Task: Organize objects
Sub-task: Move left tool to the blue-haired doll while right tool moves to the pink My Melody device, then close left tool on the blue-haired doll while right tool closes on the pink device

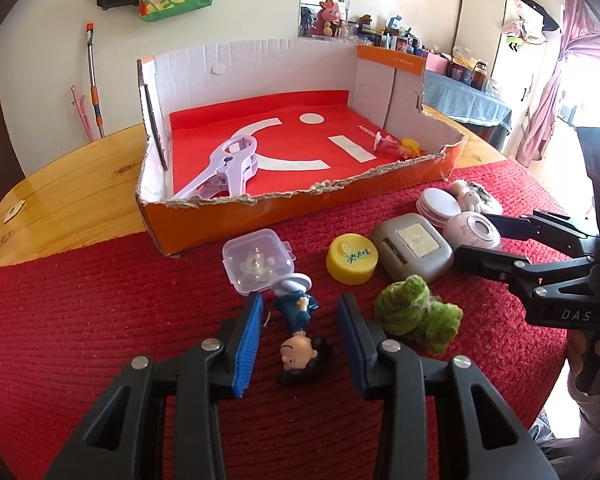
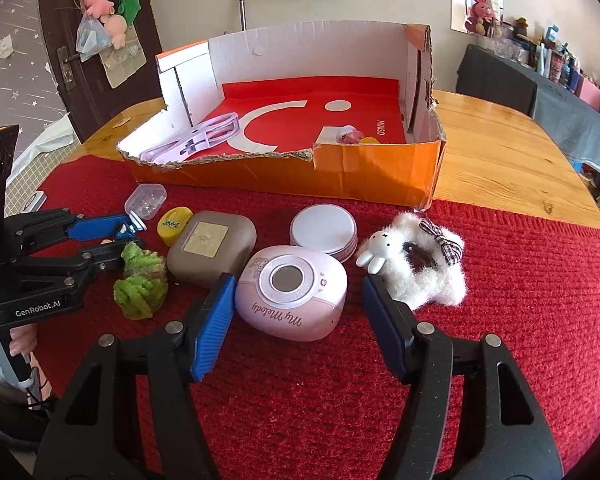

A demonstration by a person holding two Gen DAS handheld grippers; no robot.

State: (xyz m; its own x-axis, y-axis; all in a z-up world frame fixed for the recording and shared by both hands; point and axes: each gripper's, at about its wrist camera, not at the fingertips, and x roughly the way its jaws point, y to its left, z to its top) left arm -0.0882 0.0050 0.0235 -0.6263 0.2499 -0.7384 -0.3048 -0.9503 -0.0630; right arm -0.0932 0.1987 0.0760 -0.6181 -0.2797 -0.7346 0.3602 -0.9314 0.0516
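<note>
My left gripper (image 1: 300, 340) is open, its jaws either side of a small figurine (image 1: 300, 332) lying on the red mat, not touching it. My right gripper (image 2: 296, 312) is open around a pink My Melody case (image 2: 290, 298); the jaws stand apart from it. An orange cardboard box (image 1: 300, 208) holds a lilac clip (image 1: 228, 164) and small toys (image 1: 400, 146). The right gripper also shows in the left wrist view (image 1: 476, 236), and the left gripper in the right wrist view (image 2: 116, 240).
On the mat lie a clear plastic box (image 1: 258, 260), a yellow cap (image 1: 352, 258), a grey case (image 1: 412, 246), a green knitted toy (image 1: 416, 314), a white round tin (image 2: 324, 232) and a fluffy white bunny scrunchie (image 2: 420, 268). The wooden table (image 2: 500, 152) extends beyond the mat.
</note>
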